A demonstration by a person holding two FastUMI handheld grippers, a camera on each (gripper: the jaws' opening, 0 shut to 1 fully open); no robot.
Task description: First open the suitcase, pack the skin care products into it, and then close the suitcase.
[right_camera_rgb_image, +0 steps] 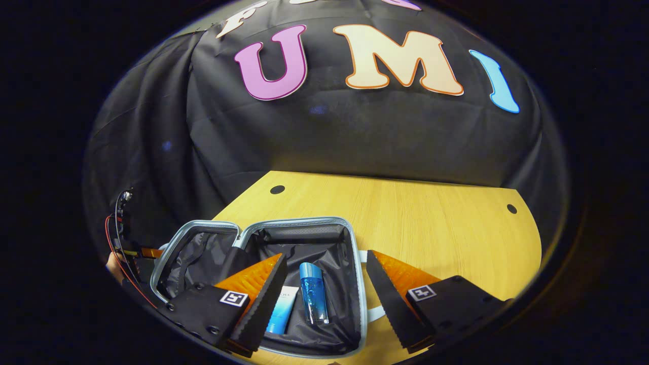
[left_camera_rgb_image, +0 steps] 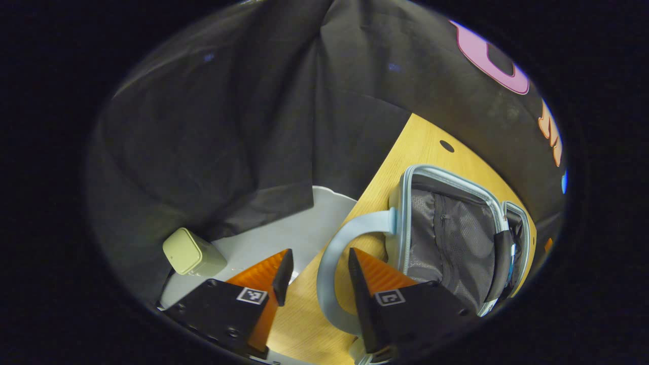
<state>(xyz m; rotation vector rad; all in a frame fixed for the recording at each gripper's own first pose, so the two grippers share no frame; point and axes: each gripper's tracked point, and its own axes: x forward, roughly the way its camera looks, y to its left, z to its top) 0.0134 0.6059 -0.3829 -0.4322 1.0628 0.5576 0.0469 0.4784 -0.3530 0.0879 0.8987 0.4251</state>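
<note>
The light blue suitcase (right_camera_rgb_image: 294,222) lies open on the wooden table (right_camera_rgb_image: 416,213), both halves lined in dark cloth. In its right half rest a blue bottle (right_camera_rgb_image: 313,294) and a blue and white tube (right_camera_rgb_image: 283,306). My right gripper (right_camera_rgb_image: 325,261) hovers open just above that half, one finger on each side of the bottle. In the left gripper view the suitcase (left_camera_rgb_image: 446,178) shows its mesh-lined half, and its pale looped handle (left_camera_rgb_image: 328,256) curves between the fingers of my open left gripper (left_camera_rgb_image: 318,257), untouched by either finger.
A pale green box (left_camera_rgb_image: 190,252) sits on a grey surface (left_camera_rgb_image: 289,228) beyond the table's edge. The table (left_camera_rgb_image: 416,147) has small round holes (right_camera_rgb_image: 277,189). Red and black wires (right_camera_rgb_image: 119,228) and a hand show at the suitcase's left side.
</note>
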